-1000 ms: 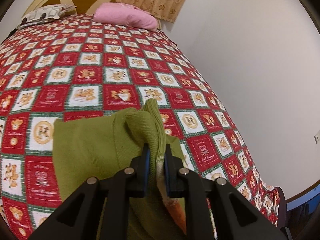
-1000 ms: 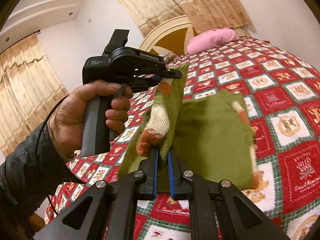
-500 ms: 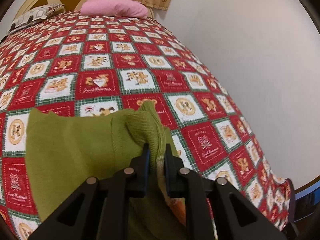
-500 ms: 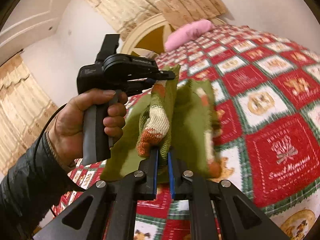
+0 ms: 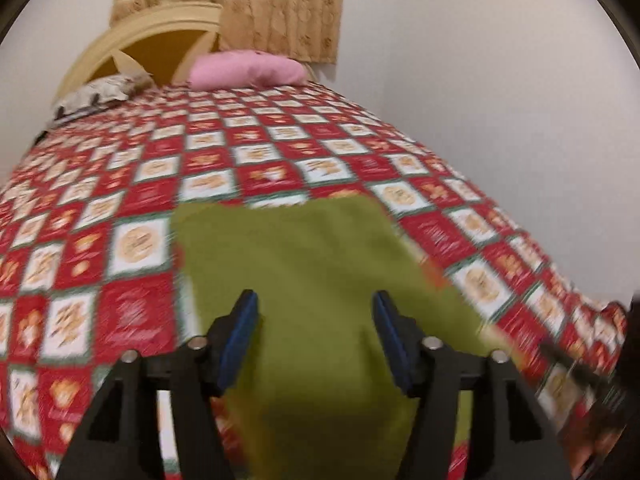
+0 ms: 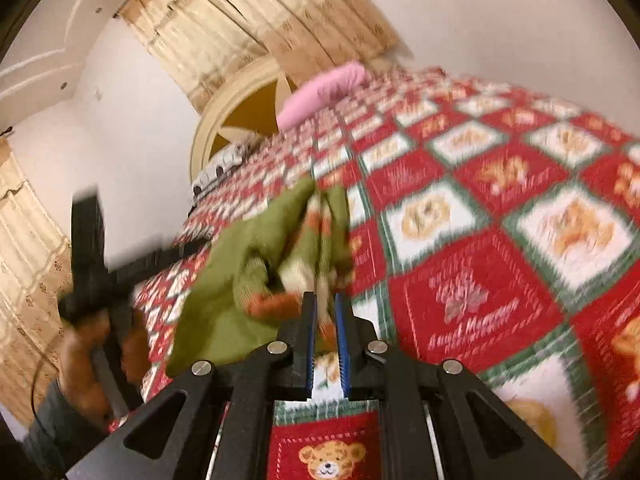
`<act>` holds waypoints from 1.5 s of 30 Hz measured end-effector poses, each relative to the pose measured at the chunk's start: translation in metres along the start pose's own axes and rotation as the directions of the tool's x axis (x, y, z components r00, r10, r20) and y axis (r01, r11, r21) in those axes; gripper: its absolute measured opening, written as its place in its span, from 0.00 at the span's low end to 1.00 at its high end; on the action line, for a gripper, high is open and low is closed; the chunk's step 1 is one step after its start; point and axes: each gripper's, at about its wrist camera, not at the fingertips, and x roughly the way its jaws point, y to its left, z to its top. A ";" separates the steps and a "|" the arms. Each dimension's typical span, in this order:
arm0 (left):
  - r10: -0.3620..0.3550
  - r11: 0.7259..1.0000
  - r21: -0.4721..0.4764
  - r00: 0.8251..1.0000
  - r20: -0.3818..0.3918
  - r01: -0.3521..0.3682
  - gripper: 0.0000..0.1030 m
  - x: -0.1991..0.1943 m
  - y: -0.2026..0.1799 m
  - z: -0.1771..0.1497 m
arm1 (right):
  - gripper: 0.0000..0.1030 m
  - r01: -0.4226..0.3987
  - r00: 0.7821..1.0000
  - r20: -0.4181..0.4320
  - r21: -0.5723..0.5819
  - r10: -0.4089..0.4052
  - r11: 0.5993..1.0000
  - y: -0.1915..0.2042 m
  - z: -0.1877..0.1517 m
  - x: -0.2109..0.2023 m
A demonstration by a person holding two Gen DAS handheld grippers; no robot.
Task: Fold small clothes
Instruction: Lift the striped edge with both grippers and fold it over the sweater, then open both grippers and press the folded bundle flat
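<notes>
Bed [image 5: 132,184]: covered by a red, white and green checked quilt with bear prints. The right edge runs along a white wall [image 5: 500,80]; the left edge drops toward a curtain [image 6: 24,248]. Broad bare quilt lies far of and to both sides of the garment.

Headboard [image 5: 132,46]: cream arch with brown panels, at the far end under a beige curtain.

Green sweater [image 5: 312,272]: small knit with orange and white stripes, lying on the near part of the quilt. In the left wrist view it spreads flat, its far edge straight, its right edge close to the wall side of the bed. In the right wrist view its near side is bunched and lifted.

Pink pillow [image 5: 246,68]: far end, against the headboard. A patterned pillow [image 5: 96,92] lies to its left.

Left gripper [image 5: 314,308]: fingers spread wide above the sweater, holding nothing.

Right gripper [image 6: 325,304]: fingers narrowed on a striped fold of the sweater. Both views are motion-blurred.
</notes>
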 end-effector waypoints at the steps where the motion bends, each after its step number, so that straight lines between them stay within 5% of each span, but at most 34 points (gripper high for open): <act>1: 0.035 0.999 -0.004 0.999 0.010 -0.035 0.70 -0.004 0.005 -0.010 | 0.28 -0.014 1.000 -0.007 -0.010 0.014 1.000 0.004 0.006 0.001; 2: 0.043 0.999 -0.007 0.999 0.010 -0.043 0.70 -0.004 0.009 -0.014 | 0.50 -0.039 0.999 -0.024 -0.022 0.038 0.999 0.011 0.016 0.007; 3: 0.041 0.999 -0.013 0.999 0.000 -0.041 0.70 -0.004 0.012 -0.022 | 0.58 -0.055 0.998 -0.025 -0.028 0.054 0.998 0.017 0.023 0.010; 9: 0.015 0.998 -0.065 0.999 -0.028 -0.016 0.74 0.003 0.019 -0.039 | 0.53 -0.094 0.983 -0.172 -0.137 0.070 0.986 0.056 0.069 0.083; 10: 0.015 0.997 -0.073 1.000 -0.027 -0.017 0.76 0.003 0.021 -0.040 | 0.48 -0.080 0.971 -0.235 -0.132 0.047 0.988 0.058 0.072 0.103; 12: 0.003 0.995 -0.095 1.000 -0.029 -0.006 0.77 0.003 0.025 -0.042 | 0.20 -0.067 0.952 -0.305 -0.098 0.035 0.993 0.052 0.072 0.132; 14: -0.009 0.994 -0.109 1.000 -0.029 0.006 0.77 0.000 0.027 -0.044 | 0.07 -0.040 0.935 -0.356 -0.088 0.006 0.995 0.043 0.066 0.149; 19: -0.005 0.996 -0.090 1.000 -0.028 0.003 0.91 -0.004 0.025 -0.052 | 0.05 -0.006 0.975 -0.221 -0.105 -0.018 0.994 0.026 0.063 0.112; 26: -0.008 0.993 -0.116 0.998 -0.067 0.001 0.91 0.002 0.027 -0.058 | 0.06 0.037 0.952 -0.296 -0.147 -0.080 0.988 0.021 0.060 0.131; 30: 0.016 0.991 -0.133 0.999 -0.040 -0.022 0.91 -0.007 0.033 -0.056 | 0.26 0.084 0.970 -0.205 -0.238 -0.134 0.968 0.047 0.073 0.116; 33: 0.014 0.990 -0.141 0.998 -0.059 -0.022 0.91 0.000 0.034 -0.056 | 0.37 0.022 0.980 -0.185 -0.282 -0.076 0.959 0.069 0.088 0.117; 36: 0.019 0.990 -0.141 0.998 -0.061 -0.027 0.91 0.003 0.031 -0.058 | 0.37 0.120 0.957 -0.210 -0.348 -0.202 0.930 0.074 0.098 0.150; 38: 0.019 0.989 -0.147 0.998 -0.056 -0.027 0.91 0.002 0.030 -0.058 | 0.37 0.205 0.917 -0.251 -0.371 -0.311 0.906 0.061 0.099 0.179; 39: 0.018 0.988 -0.149 0.998 -0.056 -0.027 0.91 0.002 0.030 -0.058 | 0.23 0.204 0.902 -0.284 -0.383 -0.325 0.901 0.056 0.097 0.190; 40: 0.015 0.988 -0.151 0.998 -0.056 -0.023 0.92 0.001 0.030 -0.058 | 0.19 0.201 0.889 -0.306 -0.404 -0.339 0.892 0.050 0.093 0.199; 45: 0.002 0.989 -0.148 0.998 -0.065 -0.012 0.95 0.004 0.030 -0.060 | 0.19 0.225 0.895 -0.313 -0.298 -0.318 0.928 0.020 0.101 0.199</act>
